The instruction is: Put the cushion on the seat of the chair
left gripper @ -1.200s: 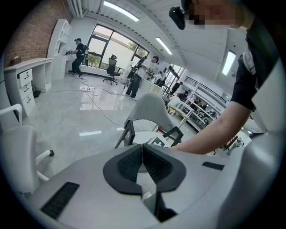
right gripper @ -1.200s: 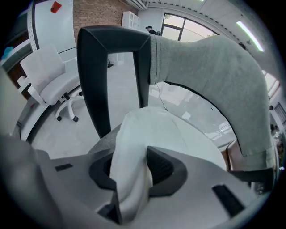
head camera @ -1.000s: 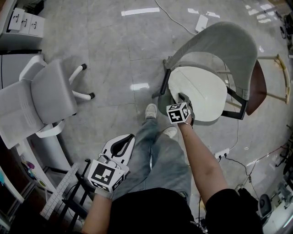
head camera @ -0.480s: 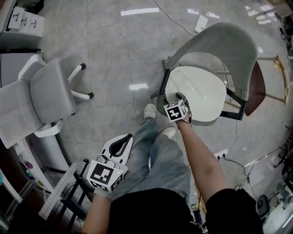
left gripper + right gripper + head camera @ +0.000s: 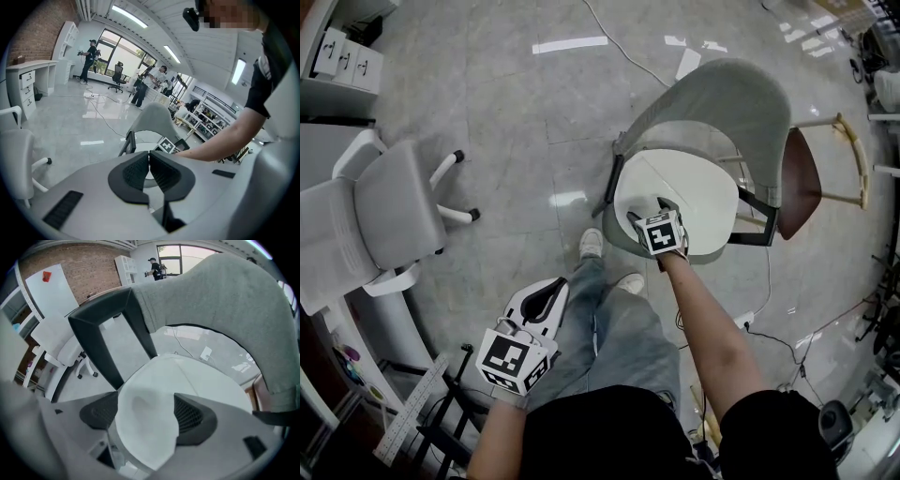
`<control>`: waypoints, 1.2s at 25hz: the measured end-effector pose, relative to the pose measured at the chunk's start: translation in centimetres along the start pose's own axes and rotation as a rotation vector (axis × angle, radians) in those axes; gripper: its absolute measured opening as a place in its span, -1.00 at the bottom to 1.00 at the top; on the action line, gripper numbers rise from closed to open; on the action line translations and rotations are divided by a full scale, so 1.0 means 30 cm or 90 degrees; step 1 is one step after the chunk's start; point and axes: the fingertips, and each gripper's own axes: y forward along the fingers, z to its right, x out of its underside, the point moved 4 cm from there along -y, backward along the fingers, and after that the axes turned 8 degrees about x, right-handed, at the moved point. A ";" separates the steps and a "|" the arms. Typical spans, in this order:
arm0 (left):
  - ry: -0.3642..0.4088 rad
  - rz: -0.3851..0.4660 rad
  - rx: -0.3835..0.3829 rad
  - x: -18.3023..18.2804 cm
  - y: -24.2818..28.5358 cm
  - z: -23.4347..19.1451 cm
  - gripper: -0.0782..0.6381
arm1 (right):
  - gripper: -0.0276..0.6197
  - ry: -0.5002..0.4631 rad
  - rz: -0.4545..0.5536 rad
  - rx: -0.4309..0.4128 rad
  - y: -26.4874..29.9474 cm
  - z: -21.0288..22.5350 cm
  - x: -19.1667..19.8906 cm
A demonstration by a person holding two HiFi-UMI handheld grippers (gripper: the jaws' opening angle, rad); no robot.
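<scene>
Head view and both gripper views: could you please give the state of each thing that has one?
cushion: lying flat on the chair seat.
chair: upright, seat covered.
right tool: open, jaws have just been opening; cushion edge between them, not pressed.
left tool: shut, empty.

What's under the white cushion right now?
The seat of the grey chair: only its front rim shows below the cushion. The rest of the seat is covered.
</scene>
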 end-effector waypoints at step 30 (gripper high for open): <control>0.155 0.051 0.199 -0.386 0.259 0.479 -0.75 | -0.89 0.244 0.363 0.030 -1.104 0.337 -0.096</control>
